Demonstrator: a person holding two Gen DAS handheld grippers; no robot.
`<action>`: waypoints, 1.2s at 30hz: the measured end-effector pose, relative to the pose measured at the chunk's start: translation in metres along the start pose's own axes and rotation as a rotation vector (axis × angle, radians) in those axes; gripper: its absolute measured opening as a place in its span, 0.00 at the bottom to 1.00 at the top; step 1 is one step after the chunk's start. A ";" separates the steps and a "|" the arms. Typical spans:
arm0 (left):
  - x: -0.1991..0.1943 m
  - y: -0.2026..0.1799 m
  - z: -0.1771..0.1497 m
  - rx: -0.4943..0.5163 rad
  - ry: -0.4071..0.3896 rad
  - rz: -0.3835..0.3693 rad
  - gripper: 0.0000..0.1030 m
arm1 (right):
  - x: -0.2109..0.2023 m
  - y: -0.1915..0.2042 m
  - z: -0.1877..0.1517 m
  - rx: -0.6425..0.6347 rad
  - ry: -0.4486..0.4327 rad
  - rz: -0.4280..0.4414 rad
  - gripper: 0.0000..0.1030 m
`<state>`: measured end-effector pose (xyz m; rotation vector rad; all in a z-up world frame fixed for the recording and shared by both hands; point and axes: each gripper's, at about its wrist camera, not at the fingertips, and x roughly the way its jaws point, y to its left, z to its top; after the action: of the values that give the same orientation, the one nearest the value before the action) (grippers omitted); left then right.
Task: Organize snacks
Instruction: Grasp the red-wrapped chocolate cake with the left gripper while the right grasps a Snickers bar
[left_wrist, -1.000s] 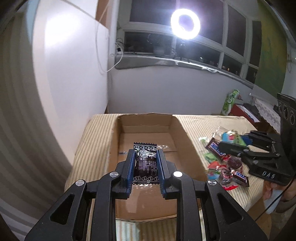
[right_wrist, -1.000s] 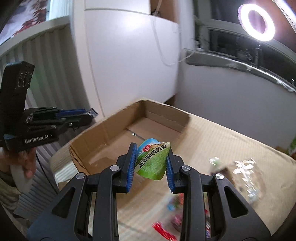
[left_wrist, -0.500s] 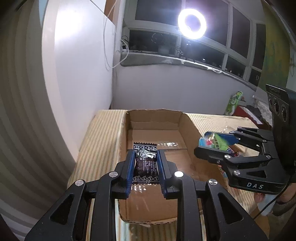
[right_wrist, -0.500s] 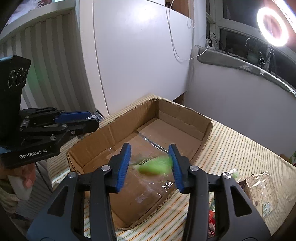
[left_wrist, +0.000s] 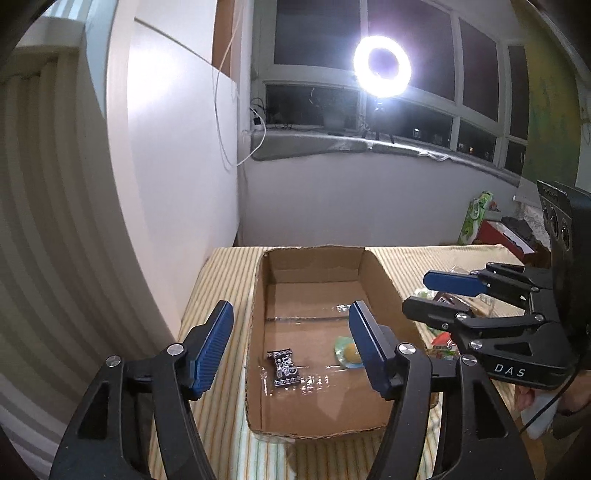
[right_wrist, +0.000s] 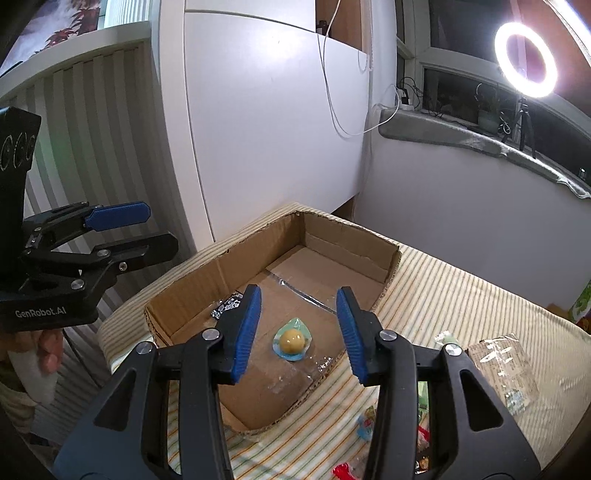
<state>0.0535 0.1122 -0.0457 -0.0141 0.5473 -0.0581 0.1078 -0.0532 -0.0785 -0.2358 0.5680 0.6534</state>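
An open cardboard box lies on the striped table. A black-and-white snack packet lies on its floor. A green-rimmed packet with a yellow egg lies beside it. My left gripper is open and empty above the box; it also shows in the right wrist view. My right gripper is open and empty above the egg packet; it also shows in the left wrist view.
Loose snacks and a clear packet lie on the striped cloth right of the box. A white cabinet stands left of the table. A ring light shines at the window.
Both grippers have opened. The black packet dropped from my left gripper into the box, and the green egg packet dropped from my right gripper beside it. Both grippers rose a little.
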 end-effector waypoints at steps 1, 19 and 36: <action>-0.001 0.000 0.000 0.000 -0.001 0.000 0.64 | -0.002 -0.001 0.000 0.004 -0.003 -0.002 0.43; -0.015 -0.015 0.001 0.017 -0.020 0.007 0.64 | -0.031 -0.005 -0.010 0.014 -0.027 -0.035 0.43; -0.008 -0.065 -0.001 0.056 -0.007 -0.077 0.70 | -0.081 -0.061 -0.088 0.115 0.013 -0.163 0.58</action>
<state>0.0431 0.0478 -0.0404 0.0197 0.5376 -0.1484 0.0565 -0.1749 -0.1030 -0.1763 0.5905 0.4598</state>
